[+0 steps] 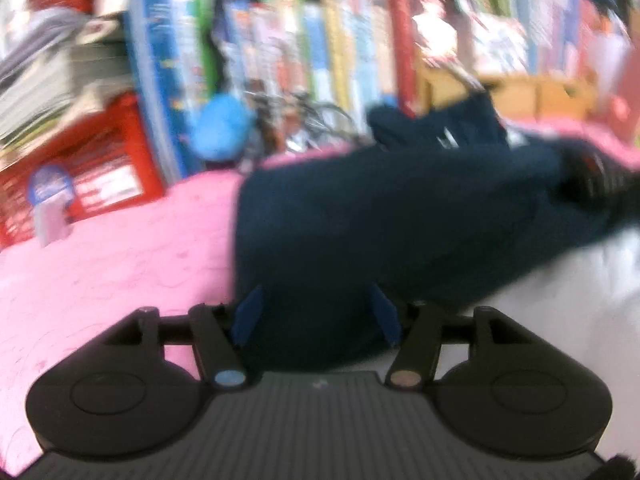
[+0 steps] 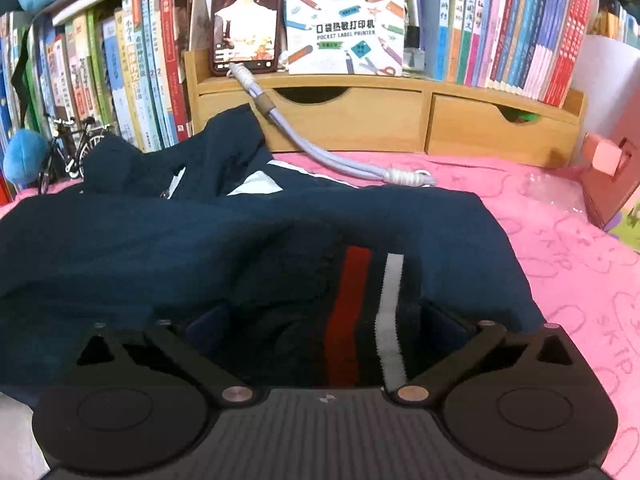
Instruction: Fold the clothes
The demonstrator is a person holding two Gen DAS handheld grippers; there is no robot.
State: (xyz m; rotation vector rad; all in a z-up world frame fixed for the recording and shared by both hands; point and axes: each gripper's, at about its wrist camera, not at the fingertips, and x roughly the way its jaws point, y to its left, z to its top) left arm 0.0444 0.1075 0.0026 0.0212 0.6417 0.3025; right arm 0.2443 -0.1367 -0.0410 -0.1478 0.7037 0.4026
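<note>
A navy blue garment [image 1: 400,220] lies bunched on a pink cloth [image 1: 100,272]. My left gripper [image 1: 317,318] hovers over its near edge, and the navy fabric fills the gap between its blue fingers [image 1: 248,316], which stand apart. In the right wrist view the garment [image 2: 200,232] spreads across the pink cloth [image 2: 560,264], with a white zip and a white lining patch showing near its far side. My right gripper [image 2: 326,332] is wide open. A dark ribbed cuff [image 2: 352,300] with a red and a white stripe lies loose between its fingers.
A wooden drawer organiser [image 2: 360,120] and rows of books stand along the back. A phone [image 2: 246,16] and a label printer box [image 2: 344,32] rest on the organiser. A purple cable [image 2: 320,156] runs down to the garment. A model bicycle [image 2: 68,148] stands at the left and a pink box [image 2: 608,172] at the right.
</note>
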